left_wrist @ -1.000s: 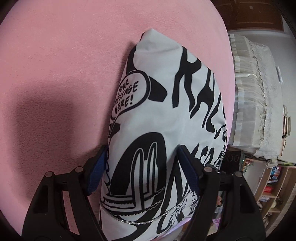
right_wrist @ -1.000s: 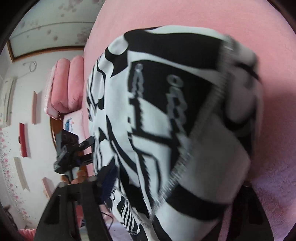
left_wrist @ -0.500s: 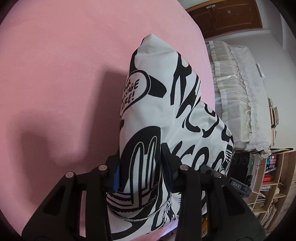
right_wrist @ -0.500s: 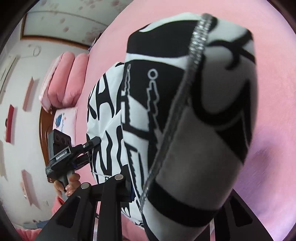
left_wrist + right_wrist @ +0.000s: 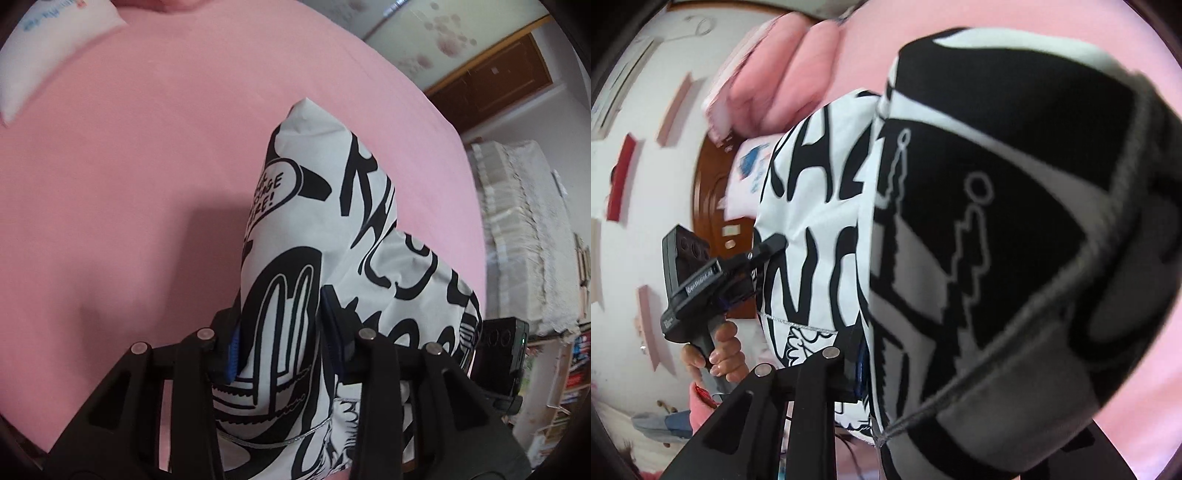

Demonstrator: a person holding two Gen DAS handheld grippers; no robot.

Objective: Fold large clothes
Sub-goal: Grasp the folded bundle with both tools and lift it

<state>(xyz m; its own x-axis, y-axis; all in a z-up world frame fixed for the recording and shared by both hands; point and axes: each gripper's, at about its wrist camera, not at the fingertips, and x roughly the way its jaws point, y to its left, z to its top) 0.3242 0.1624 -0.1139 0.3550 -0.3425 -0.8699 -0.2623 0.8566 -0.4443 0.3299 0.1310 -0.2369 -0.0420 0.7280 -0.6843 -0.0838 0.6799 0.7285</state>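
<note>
Left tongs (image 5: 279, 341) clamp a fold of the black-and-white printed garment (image 5: 354, 236), which hangs lifted above the pink bed (image 5: 147, 184). Right tongs (image 5: 960, 369) pinch the garment's (image 5: 997, 240) other bunched edge, fabric filling that view; a hand (image 5: 716, 354) holds the left tongs' handle.

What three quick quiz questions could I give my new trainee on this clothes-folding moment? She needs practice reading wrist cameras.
1. True or false: the left hand-held gripper has the black-and-white printed garment clamped between its fingers.
2. What colour is the bed cover beneath the garment?
3. In the right wrist view, what does the person's hand hold? A) a hanger B) the handle of the left hand-held gripper C) a pillow

Key
1. True; cloth fills the gap between the blue pads.
2. Pink.
3. B. The right hand-held gripper is also shut on the garment, whose grey-trimmed fold fills that view.
</note>
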